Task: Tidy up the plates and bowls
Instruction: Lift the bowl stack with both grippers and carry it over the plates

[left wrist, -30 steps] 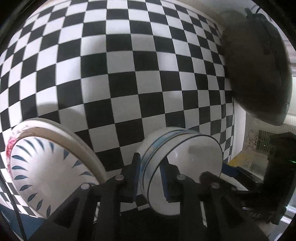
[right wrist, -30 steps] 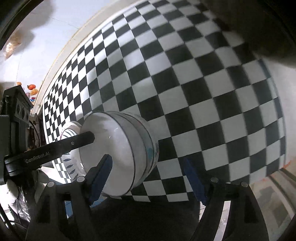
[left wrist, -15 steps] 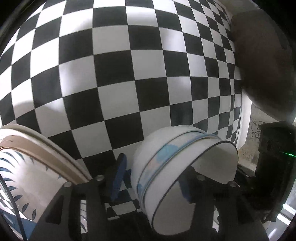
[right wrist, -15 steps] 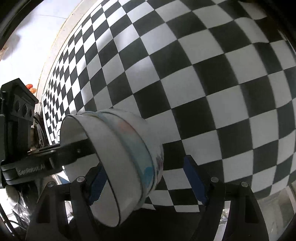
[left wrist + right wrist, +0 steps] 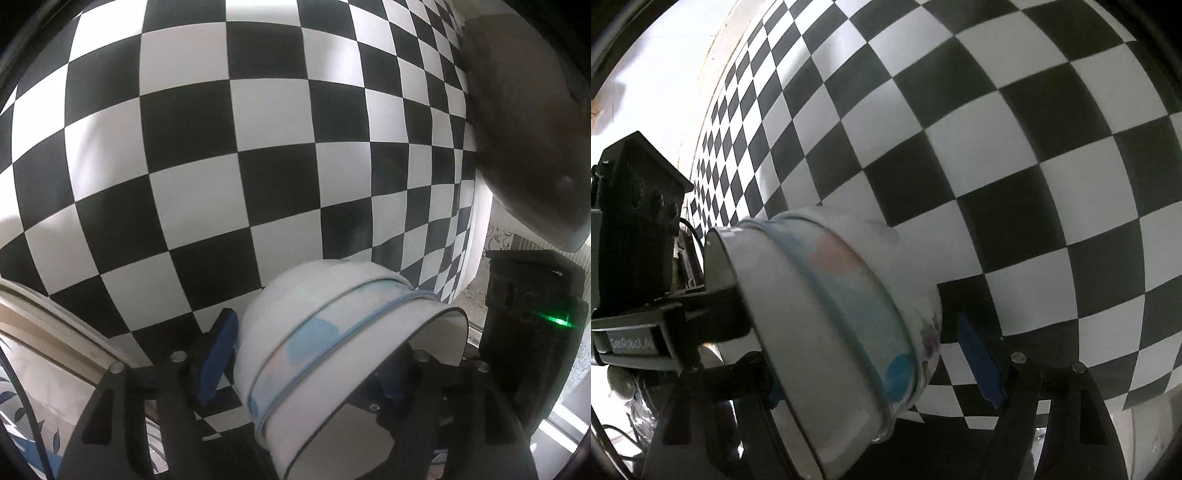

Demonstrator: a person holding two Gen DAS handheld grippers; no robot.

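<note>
Since a second ago our left gripper (image 5: 306, 369) has spread its jaws, no longer pinching the rim of the white bowl (image 5: 332, 343), and both cameras have drawn closer to the checkered cloth (image 5: 229, 155). We see the bowl tipped on its side, low over the cloth, its wall sitting between the left gripper's parted blue pads (image 5: 218, 354) with a gap on the outer side. From the right wrist, the bowl (image 5: 849, 314) also lies between the spread fingers of our right gripper (image 5: 879, 365), released, its far pad (image 5: 979, 362) apart from it. Left of the bowl, a patterned plate (image 5: 48, 365) rests on the cloth.
</note>
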